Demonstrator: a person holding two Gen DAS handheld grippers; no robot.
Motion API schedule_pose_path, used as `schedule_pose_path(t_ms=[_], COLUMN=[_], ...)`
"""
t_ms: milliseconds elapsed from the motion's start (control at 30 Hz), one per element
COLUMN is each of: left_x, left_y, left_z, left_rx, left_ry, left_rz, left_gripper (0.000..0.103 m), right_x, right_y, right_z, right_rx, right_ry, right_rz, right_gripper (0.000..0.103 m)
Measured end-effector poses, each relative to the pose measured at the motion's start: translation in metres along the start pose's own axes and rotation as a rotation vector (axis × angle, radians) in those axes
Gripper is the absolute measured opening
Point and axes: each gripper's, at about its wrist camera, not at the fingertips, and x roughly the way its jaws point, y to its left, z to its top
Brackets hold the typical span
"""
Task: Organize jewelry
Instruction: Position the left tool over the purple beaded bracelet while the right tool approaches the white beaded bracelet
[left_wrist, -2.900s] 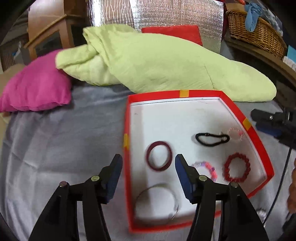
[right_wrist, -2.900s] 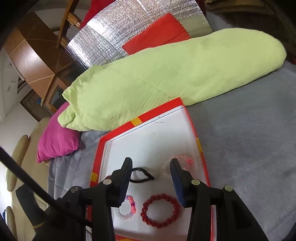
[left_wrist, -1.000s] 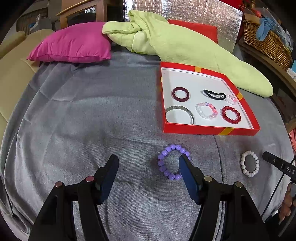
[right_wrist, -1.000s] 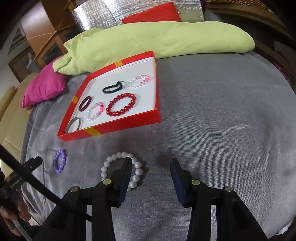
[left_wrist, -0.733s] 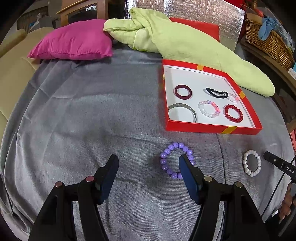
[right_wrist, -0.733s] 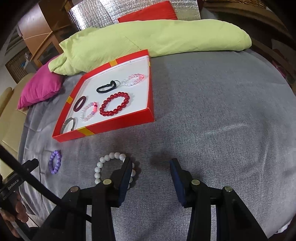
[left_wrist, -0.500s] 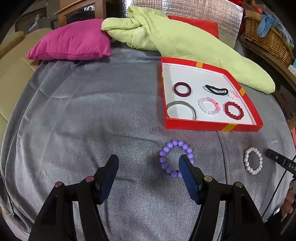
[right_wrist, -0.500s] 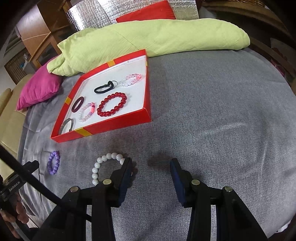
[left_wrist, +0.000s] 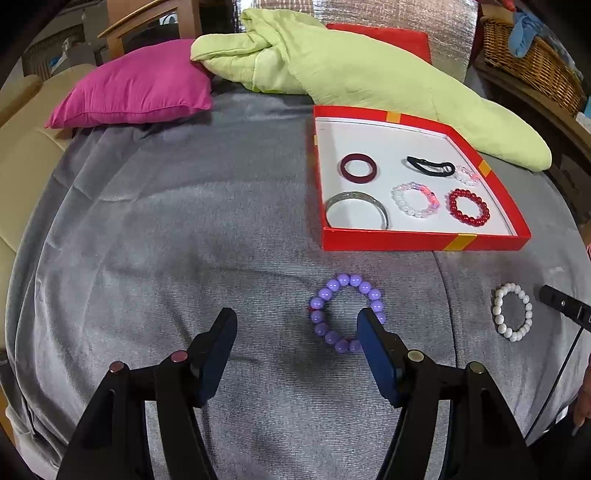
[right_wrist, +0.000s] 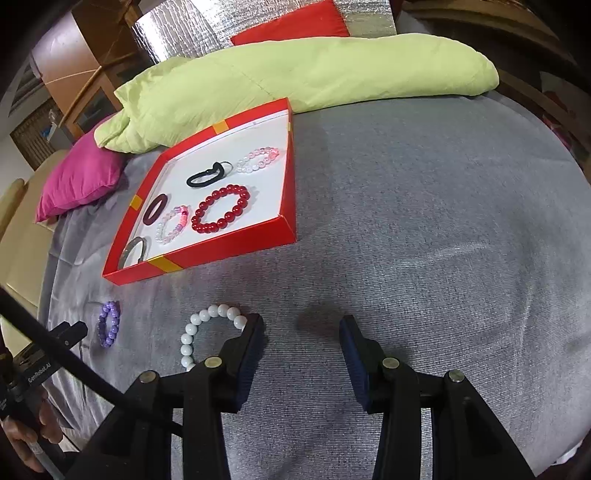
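Left wrist view: the left gripper (left_wrist: 297, 334) hangs wide open and empty over the grey blanket (left_wrist: 166, 229), its right finger overlapping the round purple bead bracelet (left_wrist: 347, 314). Beyond sits the shallow red cardboard tray (left_wrist: 424, 240) holding six pieces; a white bead bracelet (left_wrist: 513, 312) lies to the right.

Right wrist view: the right gripper (right_wrist: 301, 336) is also spread and empty, its left finger covering part of the white bead bracelet (right_wrist: 207, 332).
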Motion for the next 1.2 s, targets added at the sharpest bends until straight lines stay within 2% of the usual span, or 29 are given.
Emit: schedule_pose_path(t_ms=[600, 733, 1000, 1200], left_x=[-0.009, -0.011, -0.020, -0.029], left_y=[0.012, 0.013, 0.005, 0.000], left_z=[0.000, 0.000, 0.001, 0.001], left_rx=[-0.038, -0.055, -0.048, -0.023], left_ry=[-0.017, -0.021, -0.047, -0.073], left_rz=[-0.021, -0.035, -0.062, -0.073], left_gripper=[0.068, 0.068, 0.068, 0.068], right_x=[0.007, 0.004, -0.015, -0.028], right_y=[0.028, 0.028, -0.008, -0.055], right_z=[-0.002, 0.000, 0.012, 0.011], right_rx=[-0.038, -0.037, 0.080, 0.222], right_ry=[-0.002, -0.027, -0.110, -0.145], right_rz=[-0.010, -0.009, -0.017, -0.106], right_gripper=[0.047, 0.047, 0.047, 0.047])
